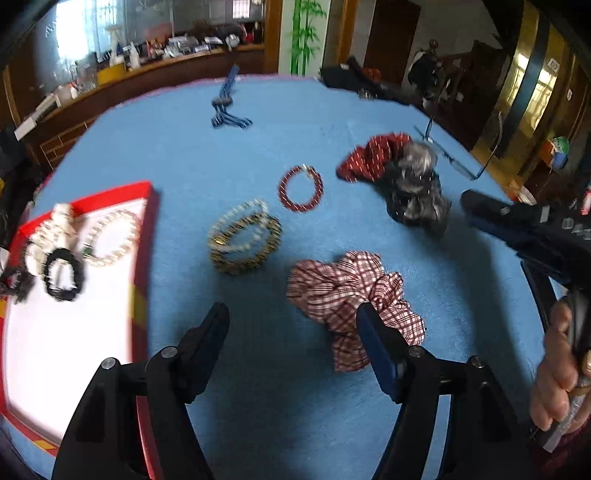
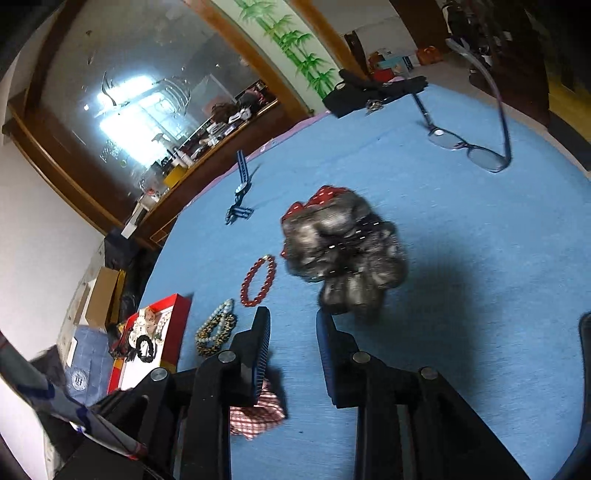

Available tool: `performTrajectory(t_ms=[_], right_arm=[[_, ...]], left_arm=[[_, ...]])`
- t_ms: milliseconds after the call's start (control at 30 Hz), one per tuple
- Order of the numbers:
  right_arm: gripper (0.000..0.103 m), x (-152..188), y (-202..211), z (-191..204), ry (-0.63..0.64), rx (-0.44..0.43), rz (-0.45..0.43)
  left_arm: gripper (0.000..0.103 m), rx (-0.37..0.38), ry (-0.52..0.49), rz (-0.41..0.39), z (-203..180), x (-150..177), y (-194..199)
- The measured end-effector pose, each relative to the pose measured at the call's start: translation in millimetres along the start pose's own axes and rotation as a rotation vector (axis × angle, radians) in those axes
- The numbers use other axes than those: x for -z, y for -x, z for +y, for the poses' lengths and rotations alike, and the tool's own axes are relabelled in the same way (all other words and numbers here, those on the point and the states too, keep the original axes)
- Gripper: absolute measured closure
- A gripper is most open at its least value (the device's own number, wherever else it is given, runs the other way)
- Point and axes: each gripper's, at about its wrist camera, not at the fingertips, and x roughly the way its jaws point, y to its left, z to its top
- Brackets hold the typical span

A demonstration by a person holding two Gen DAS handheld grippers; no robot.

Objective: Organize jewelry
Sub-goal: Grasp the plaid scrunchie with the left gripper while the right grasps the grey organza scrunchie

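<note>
Now both the left tool (image 1: 291,317) and right tool (image 2: 291,325) hang parted and empty, the plaid scrunchie (image 2: 258,413) half hidden behind the right tool at seven o'clock.

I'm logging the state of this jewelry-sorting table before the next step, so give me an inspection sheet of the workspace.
Surface: round table under blue cloth, bare between items.
Job's things: red-rimmed white tray holds a pearl bracelet, a black beaded bracelet and other pieces too blurred to name. On the cloth: red bead bracelet, overlapping pearl and gold-black bracelets.
Clutter: plaid scrunchie, red dotted scrunchie, dark grey scrunchie, purple-framed glasses, blue hair clip.
Grippers: left gripper open, empty; right gripper open, empty.
Cables: nothing seen.
Surroundings: cluttered wooden counter, bamboo wall decal.
</note>
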Motion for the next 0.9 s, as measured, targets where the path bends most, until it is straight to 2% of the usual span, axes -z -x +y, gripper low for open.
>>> performTrajectory(t_ms=[167, 333, 400, 433, 467, 500, 567, 667, 800, 900], right_arm=[[0.068, -3.6, 9.6, -14.7, -0.025, 0.012, -0.017], [0.064, -8.9, 12.1, -22.8, -0.04, 0.033, -0.018], [0.045, -12.8, 11.1, -23.7, -0.039, 0.048, -0.016], [0.041, -15.6, 10.7, -23.3, -0.037, 0.059, -0.019], [0.036, -19.1, 9.2, -21.6, -0.029, 0.076, -0.018], [0.035, -21.9, 7.0, -19.4, -0.016, 0.089, -0.012], [0.031, -28.8, 0.3, -14.7, 0.013, 0.105, -0.002], [0.02, -36.9, -18.5, -5.3, 0.09, 0.134, 0.03], [0.019, -40.4, -49.0, 2.1, 0.191, 0.197, 0.099], [0.019, -39.3, -63.3, 4.3, 0.239, 0.228, 0.104]], left_arm=[[0.033, -0.021, -0.011, 0.026, -12.9, -3.0, -21.6], [0.033, -0.025, -0.008, 0.011, -20.5, -9.7, -30.3], [0.034, -0.032, -0.017, 0.002, -24.1, -12.0, -32.7], [0.035, -0.034, -0.022, -0.011, -26.3, -12.5, -33.9], [0.047, -0.035, -0.027, -0.02, -28.2, -12.5, -34.7], [0.067, -0.034, -0.032, -0.02, -29.6, -12.6, -36.4], [0.082, -0.002, -0.023, -0.006, -30.0, -12.5, -41.7], [0.086, -0.005, -0.035, -0.026, -31.4, -9.8, -35.1], [0.086, 0.011, -0.036, -0.071, -26.9, -8.0, -13.1], [0.086, 0.009, -0.042, -0.094, -24.0, -6.8, -3.0]])
